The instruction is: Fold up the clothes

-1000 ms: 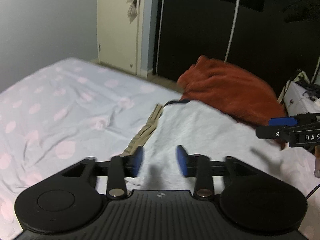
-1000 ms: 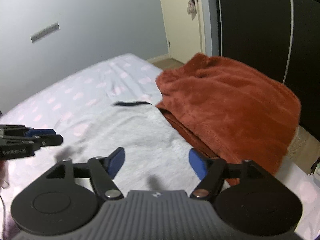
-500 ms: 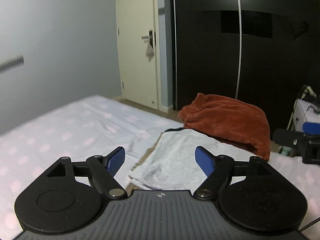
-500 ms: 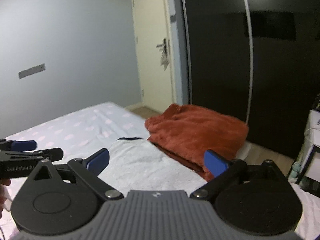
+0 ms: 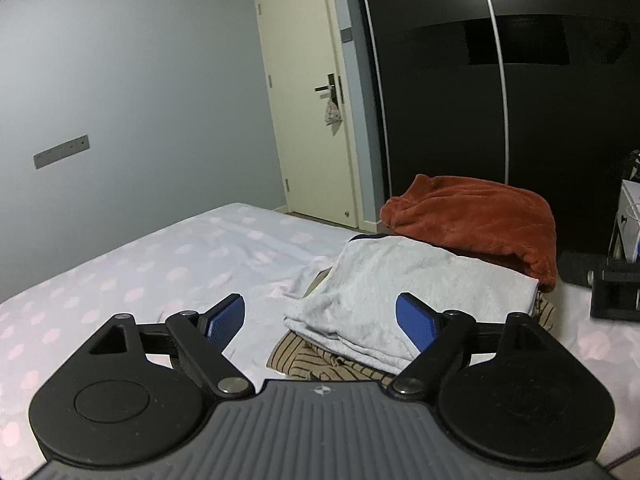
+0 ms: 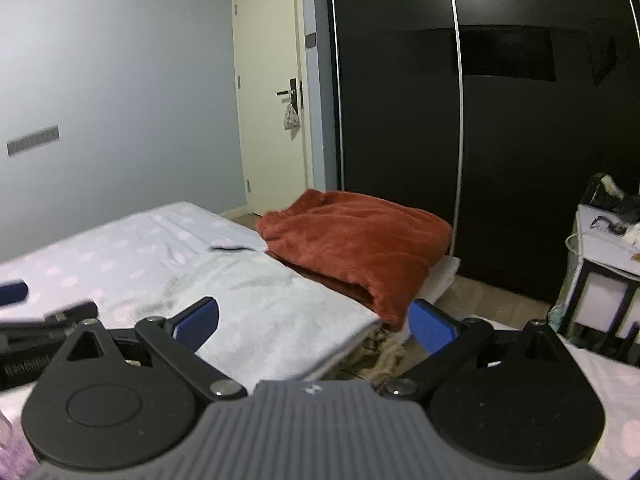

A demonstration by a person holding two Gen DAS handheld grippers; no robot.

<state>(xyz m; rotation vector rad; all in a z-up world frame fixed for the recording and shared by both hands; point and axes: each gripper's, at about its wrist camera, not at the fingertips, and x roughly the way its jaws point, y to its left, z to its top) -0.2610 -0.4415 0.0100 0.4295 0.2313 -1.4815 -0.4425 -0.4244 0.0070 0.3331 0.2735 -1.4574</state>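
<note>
Both claws have drawn back from the folded grey garment (image 5: 404, 292), left claw (image 5: 320, 320) opening, right claw (image 6: 314, 320) spread, both empty; it lies just ahead on the bed (image 5: 160, 264), long axis running near-to-far.

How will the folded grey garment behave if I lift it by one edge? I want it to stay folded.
The grey garment is thin, soft cloth in loose layers, so it would probably droop and unfold. It looks light. It lies on a striped garment, which may drag along.

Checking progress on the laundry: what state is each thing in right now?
Grey shirt: folded, lying on the striped garment.
Rust blanket: folded, on the bed.
Door: closed.
Left gripper: jaws opening, empty.
Right gripper: jaws open, empty.
</note>
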